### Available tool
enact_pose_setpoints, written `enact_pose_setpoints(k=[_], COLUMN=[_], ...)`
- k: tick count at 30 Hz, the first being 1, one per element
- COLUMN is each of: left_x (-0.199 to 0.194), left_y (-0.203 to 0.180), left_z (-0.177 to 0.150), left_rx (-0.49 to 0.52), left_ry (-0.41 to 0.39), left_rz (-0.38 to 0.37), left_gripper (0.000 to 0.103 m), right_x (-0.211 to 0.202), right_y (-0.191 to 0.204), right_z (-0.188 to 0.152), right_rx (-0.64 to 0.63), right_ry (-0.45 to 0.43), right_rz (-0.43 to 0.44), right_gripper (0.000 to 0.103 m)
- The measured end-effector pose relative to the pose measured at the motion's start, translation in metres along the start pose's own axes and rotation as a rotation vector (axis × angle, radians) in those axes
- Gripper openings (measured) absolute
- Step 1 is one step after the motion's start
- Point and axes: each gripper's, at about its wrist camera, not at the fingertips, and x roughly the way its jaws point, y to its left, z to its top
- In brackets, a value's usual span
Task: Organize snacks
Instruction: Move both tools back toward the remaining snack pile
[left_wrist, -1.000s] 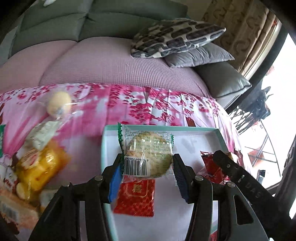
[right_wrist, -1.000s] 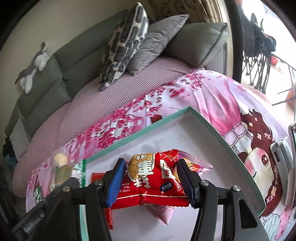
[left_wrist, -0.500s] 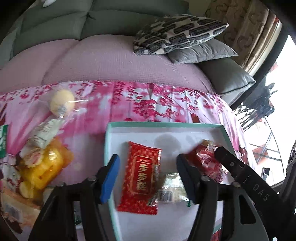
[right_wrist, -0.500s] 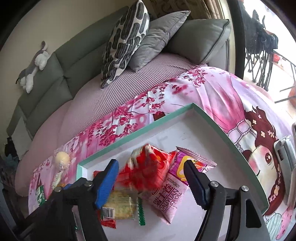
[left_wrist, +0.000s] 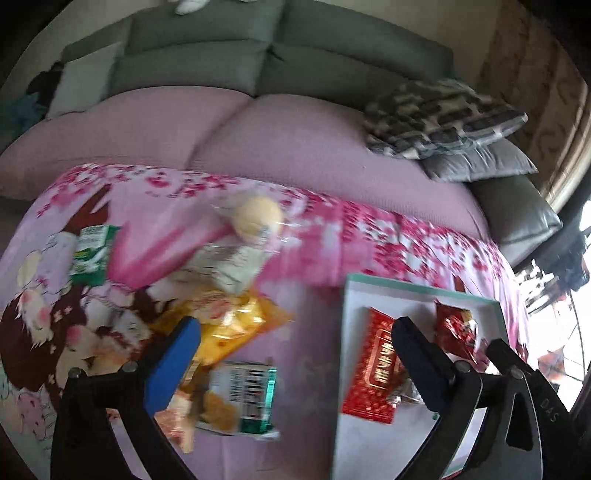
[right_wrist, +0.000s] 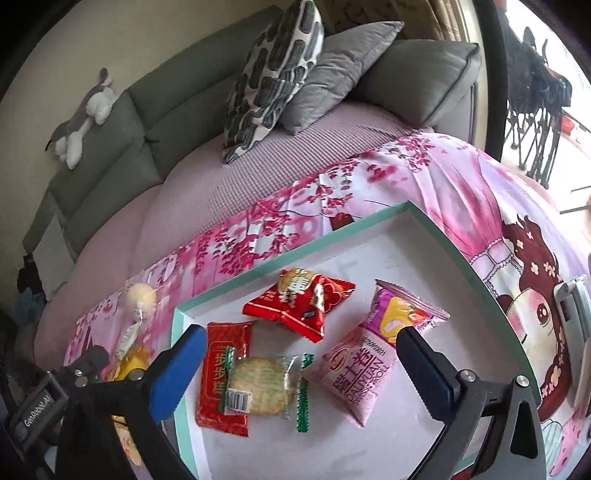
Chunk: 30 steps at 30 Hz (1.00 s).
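Note:
A teal-rimmed white tray (right_wrist: 436, 229) holds a puffed red packet (right_wrist: 299, 306), a flat red packet (right_wrist: 221, 373), a round cracker in a clear wrapper (right_wrist: 264, 384) and a pink packet (right_wrist: 373, 365). My right gripper (right_wrist: 301, 332) hangs over them, jaws opening, nothing between the pads. My left gripper (left_wrist: 295, 325), jaws also opening and empty, hovers above the cloth between the tray (left_wrist: 406, 286) and a loose pile: a yellow packet (left_wrist: 229, 325), a green-and-white packet (left_wrist: 243, 398), a white packet (left_wrist: 229, 264), a round cake (left_wrist: 256, 219) and a green carton (left_wrist: 92, 251).
A pink flowered cloth (right_wrist: 461, 192) covers the table. Behind it stands a grey sofa (right_wrist: 177, 99) with a mauve cover, patterned and grey cushions (right_wrist: 277, 74) and a plush toy (right_wrist: 85, 114). A silvery device (right_wrist: 572, 306) lies right of the tray.
Both grippers opened wide. The left let the round cracker go into the tray and swung left toward the loose pile. The right dropped the puffed red packet into the tray.

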Motion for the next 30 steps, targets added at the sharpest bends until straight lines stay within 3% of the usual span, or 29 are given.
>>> enact_pose_setpoints(k=[13, 23, 30], left_x=[-0.03, -0.052, -0.057], left_y=[0.056, 0.093, 0.11], left_z=[-0.006, -0.026, -0.036], left_rx=[-0.092, -0.18, -0.155], left_ry=[-0.034, -0.024, -0.005], left_rz=[0.147, 0.139, 0.258], left_gripper=[0.103, 0.103, 0.103], right_x=[-0.011, -0.024, -0.026], right_y=[0.025, 0.048, 0.07], right_z=[-0.01, -0.026, -0.039], right_rx=[-0.06, -0.081, -0.124], right_ry=[0.024, 0.043, 0.06], right_rz=[0.053, 0.124, 0.154], right_gripper=[0.103, 0.103, 0.103])
